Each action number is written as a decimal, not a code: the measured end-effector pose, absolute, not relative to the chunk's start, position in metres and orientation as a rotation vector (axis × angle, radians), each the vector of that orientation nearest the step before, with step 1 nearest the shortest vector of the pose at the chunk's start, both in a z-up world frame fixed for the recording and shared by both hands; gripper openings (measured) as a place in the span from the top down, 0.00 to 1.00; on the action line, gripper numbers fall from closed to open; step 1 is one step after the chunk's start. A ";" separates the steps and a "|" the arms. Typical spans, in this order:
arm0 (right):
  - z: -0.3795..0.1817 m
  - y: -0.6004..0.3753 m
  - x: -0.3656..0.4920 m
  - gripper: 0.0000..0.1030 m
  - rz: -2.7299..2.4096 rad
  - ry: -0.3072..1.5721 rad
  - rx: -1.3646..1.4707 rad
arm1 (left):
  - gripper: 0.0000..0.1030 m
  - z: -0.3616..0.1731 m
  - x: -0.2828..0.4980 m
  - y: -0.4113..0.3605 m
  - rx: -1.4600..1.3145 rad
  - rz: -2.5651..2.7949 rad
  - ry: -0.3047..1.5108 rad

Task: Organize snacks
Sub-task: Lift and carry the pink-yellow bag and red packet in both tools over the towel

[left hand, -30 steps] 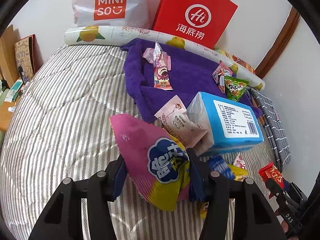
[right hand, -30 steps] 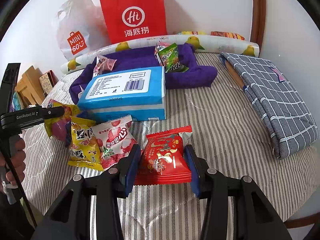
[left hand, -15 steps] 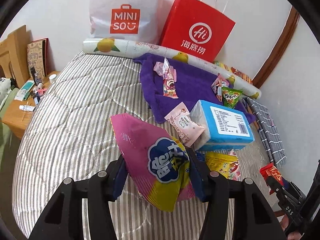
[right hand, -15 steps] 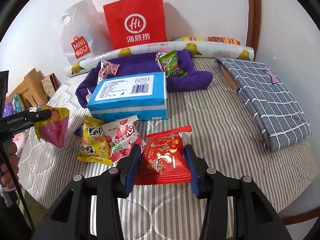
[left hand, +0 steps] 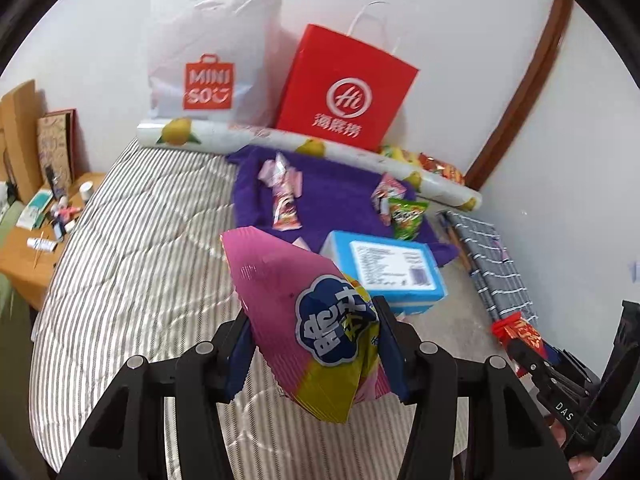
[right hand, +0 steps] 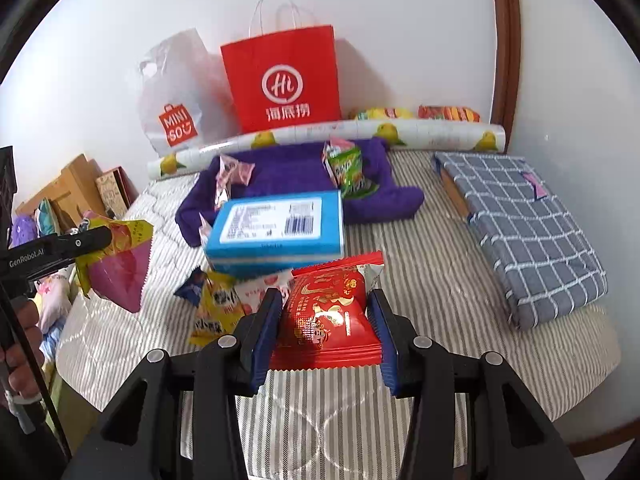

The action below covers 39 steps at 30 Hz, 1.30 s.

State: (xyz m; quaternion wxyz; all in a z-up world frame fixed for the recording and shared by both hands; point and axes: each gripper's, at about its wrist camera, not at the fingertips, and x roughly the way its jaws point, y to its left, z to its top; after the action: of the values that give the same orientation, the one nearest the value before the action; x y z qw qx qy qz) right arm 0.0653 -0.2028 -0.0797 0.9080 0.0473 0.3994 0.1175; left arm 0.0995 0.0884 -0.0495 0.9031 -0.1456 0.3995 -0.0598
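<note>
The left gripper (left hand: pixel 316 344) is squeezed onto a puffy pink and yellow foil snack bag (left hand: pixel 304 320), holding it up in the air, in front of the blue tissue box (left hand: pixel 390 270) on the striped bed (left hand: pixel 132 264). The right gripper (right hand: pixel 326 330) is nearly closed on a small shiny red snack packet (right hand: pixel 326 312), also in front of that box. Both bags look light, soft and crinkly. They could slip, so a gentle hold across the middle seems best. Squeezing hard might crush the snacks inside.
</note>
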 end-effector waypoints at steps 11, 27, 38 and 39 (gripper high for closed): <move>-0.049 -0.197 0.102 0.57 0.264 0.788 0.093 | 0.49 -0.020 0.135 0.065 -0.275 -0.183 0.803; -0.028 -0.182 0.187 0.57 0.314 0.758 0.075 | 0.49 0.000 0.215 0.062 -0.252 -0.178 0.793; -0.045 -0.163 0.253 0.57 0.335 0.777 0.071 | 0.49 -0.011 0.277 0.068 -0.242 -0.169 0.829; -0.047 -0.161 0.258 0.57 0.336 0.779 0.070 | 0.49 -0.013 0.282 0.069 -0.240 -0.168 0.830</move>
State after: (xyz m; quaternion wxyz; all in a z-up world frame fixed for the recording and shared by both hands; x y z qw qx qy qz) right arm 0.2580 -0.1615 -0.0471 0.9107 0.0341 0.3781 0.1629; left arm 0.2817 0.0686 -0.0127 0.9048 -0.1159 0.4016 -0.0811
